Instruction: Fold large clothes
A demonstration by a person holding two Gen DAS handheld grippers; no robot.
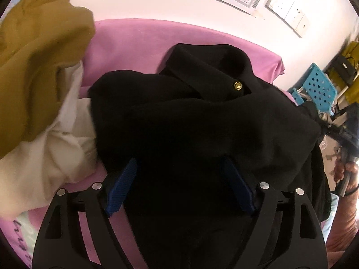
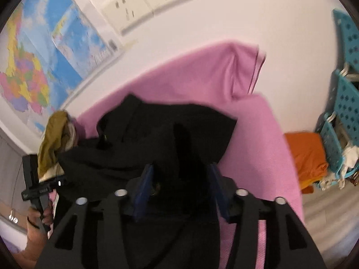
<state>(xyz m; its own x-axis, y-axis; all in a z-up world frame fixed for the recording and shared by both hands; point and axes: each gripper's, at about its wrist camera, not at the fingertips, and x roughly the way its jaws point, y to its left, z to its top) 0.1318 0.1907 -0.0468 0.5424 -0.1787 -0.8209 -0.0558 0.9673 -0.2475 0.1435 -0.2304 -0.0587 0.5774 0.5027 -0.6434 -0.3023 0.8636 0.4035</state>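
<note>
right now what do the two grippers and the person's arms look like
Both the left gripper and right gripper are black frames with triangular cut-outs, silver round pins and ribbed dark blue pads. The person wears a pink ribbed sleeve and a thin black wristband.

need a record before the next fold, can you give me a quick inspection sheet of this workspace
surface: pink cover, spread over the work surface, bare toward the wall.
job's things: black coat with a gold button, bunched in the middle.
clutter: mustard garment heaped on a cream garment beside the coat.
grippers: left tongs open over the coat; right tongs apart with black cloth between them, grip unclear.
cables: nothing seen.
surroundings: wall map, wall sockets, blue perforated baskets, orange cloth on the floor.
</note>
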